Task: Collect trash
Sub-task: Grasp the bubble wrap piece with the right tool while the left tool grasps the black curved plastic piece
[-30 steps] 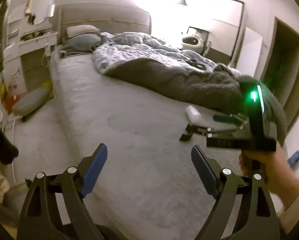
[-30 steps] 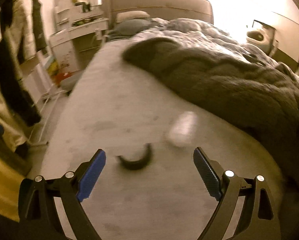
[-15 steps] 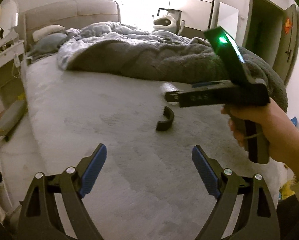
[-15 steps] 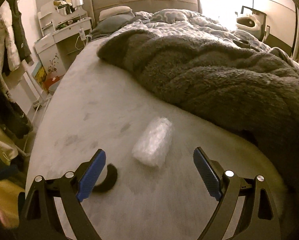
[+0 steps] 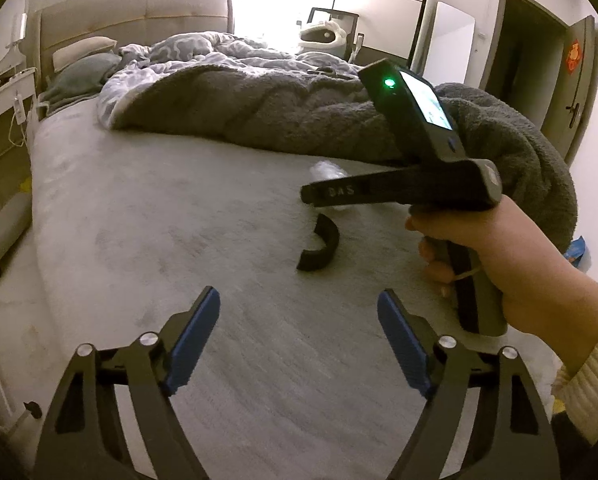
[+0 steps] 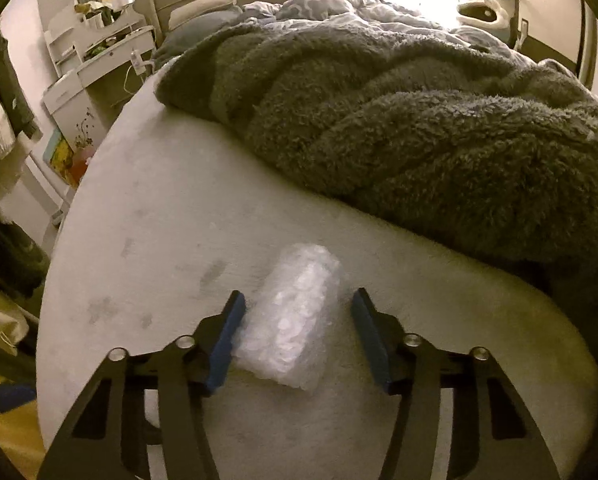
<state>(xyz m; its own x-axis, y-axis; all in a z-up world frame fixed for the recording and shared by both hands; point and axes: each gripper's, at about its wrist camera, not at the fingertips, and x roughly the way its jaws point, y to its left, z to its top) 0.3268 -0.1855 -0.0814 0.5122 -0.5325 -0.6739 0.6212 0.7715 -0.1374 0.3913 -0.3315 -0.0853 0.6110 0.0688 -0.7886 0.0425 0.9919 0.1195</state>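
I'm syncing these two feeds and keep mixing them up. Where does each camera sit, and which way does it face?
Left wrist: rides the left tongs, held open above the bed, facing the headboard; the person's right hand gripping the right tongs' handle shows at right.
Right wrist: rides the right tongs, low over the bed, open around the bubble wrap roll; no hand shows.
Shared: the bed, the grey blanket, and the roll, half hidden in the left view.
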